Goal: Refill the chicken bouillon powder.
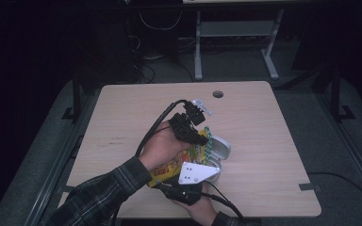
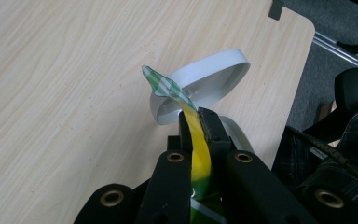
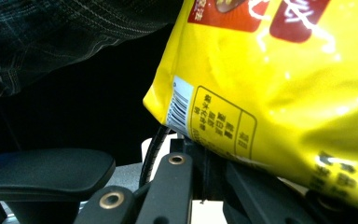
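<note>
We hold a yellow bag [image 1: 172,165] over the near middle of the table [image 1: 122,122], close to its front edge. Our left gripper [image 2: 196,117] is clamped tight on the bag's green-checked top edge. Our right gripper [image 1: 202,175] is closed on the bag's bottom seam [image 3: 214,140], by the barcode. A white tin [image 1: 220,149] lies just beside the bag, its lid [image 2: 200,84] open. The far and left parts of the table offer wide bare wood.

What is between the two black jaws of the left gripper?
The left gripper view shows the yellow snack bag's green-checked top edge pinched between its shut jaws, above the white tin.
</note>
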The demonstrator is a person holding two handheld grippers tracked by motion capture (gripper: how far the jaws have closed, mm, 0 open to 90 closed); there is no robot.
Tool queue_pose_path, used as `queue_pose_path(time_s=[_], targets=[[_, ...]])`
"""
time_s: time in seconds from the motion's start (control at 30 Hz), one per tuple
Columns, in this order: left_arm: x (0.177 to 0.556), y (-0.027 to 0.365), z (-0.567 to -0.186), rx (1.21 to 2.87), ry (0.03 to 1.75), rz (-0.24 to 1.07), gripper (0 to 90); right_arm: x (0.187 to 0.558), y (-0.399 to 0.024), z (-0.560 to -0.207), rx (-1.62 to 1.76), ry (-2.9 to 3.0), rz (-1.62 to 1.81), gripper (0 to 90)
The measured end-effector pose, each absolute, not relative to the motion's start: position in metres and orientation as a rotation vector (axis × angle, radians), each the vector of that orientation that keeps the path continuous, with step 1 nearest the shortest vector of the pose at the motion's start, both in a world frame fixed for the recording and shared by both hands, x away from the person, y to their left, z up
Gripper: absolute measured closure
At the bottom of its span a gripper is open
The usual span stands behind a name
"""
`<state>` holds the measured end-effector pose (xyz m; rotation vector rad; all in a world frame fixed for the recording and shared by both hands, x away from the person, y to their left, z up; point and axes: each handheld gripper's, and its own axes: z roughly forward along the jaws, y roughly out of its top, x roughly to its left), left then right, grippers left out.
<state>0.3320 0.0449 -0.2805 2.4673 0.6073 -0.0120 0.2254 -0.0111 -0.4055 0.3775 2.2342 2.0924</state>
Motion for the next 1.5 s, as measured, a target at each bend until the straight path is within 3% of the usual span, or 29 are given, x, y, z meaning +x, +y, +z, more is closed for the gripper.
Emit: queue_pose_path(time_s=[0.9, 1.5], targets=[[0.322, 0.068, -0.272, 2.392, 0.591, -0.023, 90.0, 0.228, -0.005, -0.413, 0.364, 2.29, 2.052, 90.0], [0.319, 0.104, -0.261, 2.284, 0.581, -0.014, 90.0, 0.229, -0.001, -0.42, 0.386, 2.339, 2.013, 90.0]])
